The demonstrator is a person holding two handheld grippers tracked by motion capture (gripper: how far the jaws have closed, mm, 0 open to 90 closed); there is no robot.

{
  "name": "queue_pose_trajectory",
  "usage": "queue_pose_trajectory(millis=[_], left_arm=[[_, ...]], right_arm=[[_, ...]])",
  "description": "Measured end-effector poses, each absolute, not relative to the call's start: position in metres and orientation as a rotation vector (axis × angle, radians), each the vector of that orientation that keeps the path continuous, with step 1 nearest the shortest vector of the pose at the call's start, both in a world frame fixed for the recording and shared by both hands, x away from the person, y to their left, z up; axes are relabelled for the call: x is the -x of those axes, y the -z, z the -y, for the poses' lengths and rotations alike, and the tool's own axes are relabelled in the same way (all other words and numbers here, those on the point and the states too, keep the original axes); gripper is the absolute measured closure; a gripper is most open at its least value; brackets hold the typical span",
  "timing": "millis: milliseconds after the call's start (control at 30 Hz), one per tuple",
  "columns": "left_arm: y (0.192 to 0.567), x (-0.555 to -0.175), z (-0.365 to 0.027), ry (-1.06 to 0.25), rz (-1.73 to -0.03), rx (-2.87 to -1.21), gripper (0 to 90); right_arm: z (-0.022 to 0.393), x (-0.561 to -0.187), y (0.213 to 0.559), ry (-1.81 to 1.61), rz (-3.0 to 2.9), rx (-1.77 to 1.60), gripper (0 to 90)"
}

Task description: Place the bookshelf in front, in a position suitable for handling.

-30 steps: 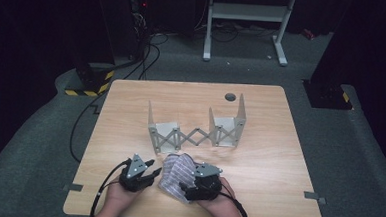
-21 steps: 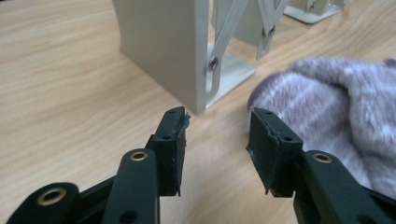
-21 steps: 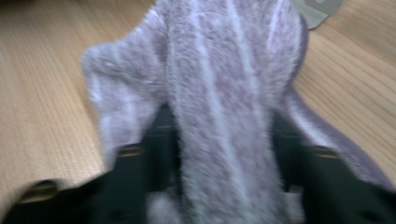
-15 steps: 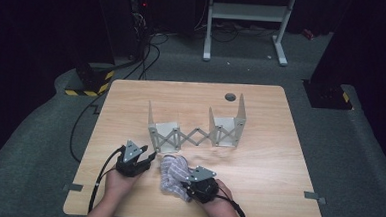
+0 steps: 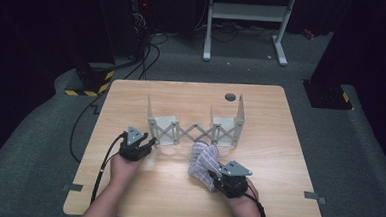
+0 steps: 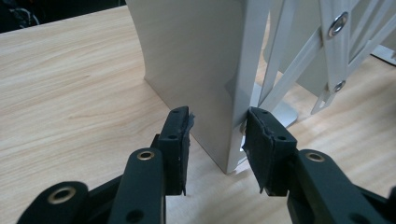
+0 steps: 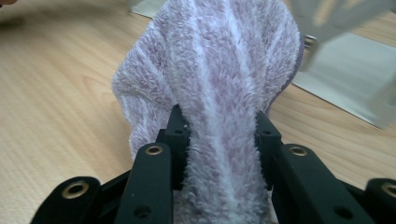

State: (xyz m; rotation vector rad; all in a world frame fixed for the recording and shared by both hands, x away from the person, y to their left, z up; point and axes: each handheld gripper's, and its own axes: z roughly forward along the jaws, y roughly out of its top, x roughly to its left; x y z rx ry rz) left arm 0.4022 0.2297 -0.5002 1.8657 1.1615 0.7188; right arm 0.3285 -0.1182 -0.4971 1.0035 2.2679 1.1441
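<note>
Two steps look half done: the right gripper (image 5: 216, 176) clamps the fluffy lilac striped towel (image 5: 202, 160) just before the white scissor-lattice folding rack (image 5: 195, 130), while the left gripper (image 6: 218, 140), jaws closing, straddles its end panel; hanging remains.

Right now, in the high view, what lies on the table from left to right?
Left gripper → white expanding scissor rack → bunched lilac striped towel → right gripper.

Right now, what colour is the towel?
Pale lilac with white stripes; the towel shows best in the right gripper view.
</note>
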Motion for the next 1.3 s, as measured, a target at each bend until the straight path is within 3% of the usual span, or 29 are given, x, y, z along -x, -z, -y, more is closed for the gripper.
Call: queue_pose_trajectory(millis=[233,500,767,1300], left_arm=[[0.501,-0.391,-0.234,-0.712,-1.155,-1.884,59.3],[0.506,-0.332,-0.243,-0.629,-1.068,-1.876,56.2],[0.509,-0.328,-0.240,-0.587,-1.032,-1.884,56.1],[0.512,-0.326,-0.235,-0.572,-1.000,-1.890,55.1]], right_arm=[[0.143,-0.337,0.494,-1.130,-2.170,-1.125,67.4],[0.179,-0.348,0.495,-0.961,-2.030,-1.253,67.6],[0.171,-0.366,0.505,-0.855,-2.014,-1.293,67.4],[0.158,-0.353,0.429,-1.102,-1.704,-1.100,66.7]])
